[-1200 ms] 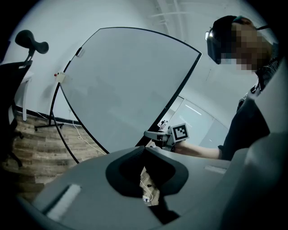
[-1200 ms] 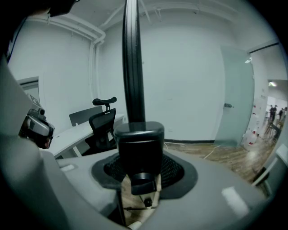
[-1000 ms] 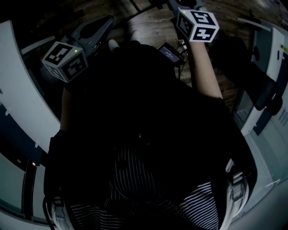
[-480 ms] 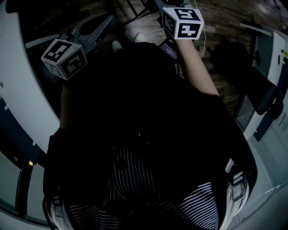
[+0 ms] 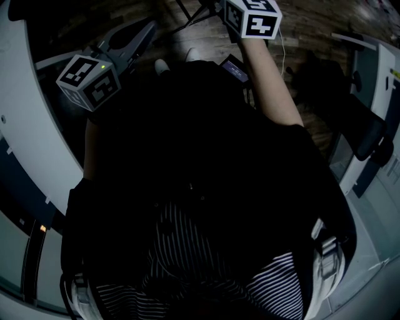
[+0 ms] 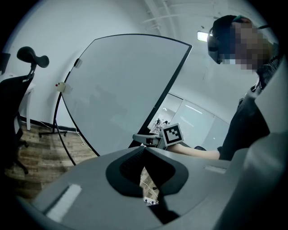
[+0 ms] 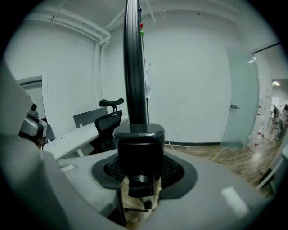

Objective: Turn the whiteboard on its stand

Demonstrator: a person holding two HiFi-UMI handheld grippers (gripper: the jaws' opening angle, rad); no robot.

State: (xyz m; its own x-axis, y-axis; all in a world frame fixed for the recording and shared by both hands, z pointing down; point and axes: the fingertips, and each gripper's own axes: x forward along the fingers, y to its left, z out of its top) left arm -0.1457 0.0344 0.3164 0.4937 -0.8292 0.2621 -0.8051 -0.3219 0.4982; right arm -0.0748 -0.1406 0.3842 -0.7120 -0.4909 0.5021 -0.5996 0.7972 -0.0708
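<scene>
Forearm (image 5: 278, 94) outstretched, right hand-held gripper (image 7: 137, 173) clamps the whiteboard (image 7: 135, 67) edge; left hand-held gripper (image 6: 144, 150) hovers closed and empty.

Wearer's dark-clad torso (image 5: 200, 156) filling the centre, striped cloth (image 5: 187, 250) below, left gripper (image 5: 142, 31) and its marker cube (image 5: 87, 81) upper left, right gripper (image 5: 219, 6) cut by the top edge, bare forearm (image 5: 275, 81) behind it, white shoe toes (image 5: 161, 63) on wooden floor (image 5: 312, 25), white desk (image 5: 25, 125) at left.
</scene>
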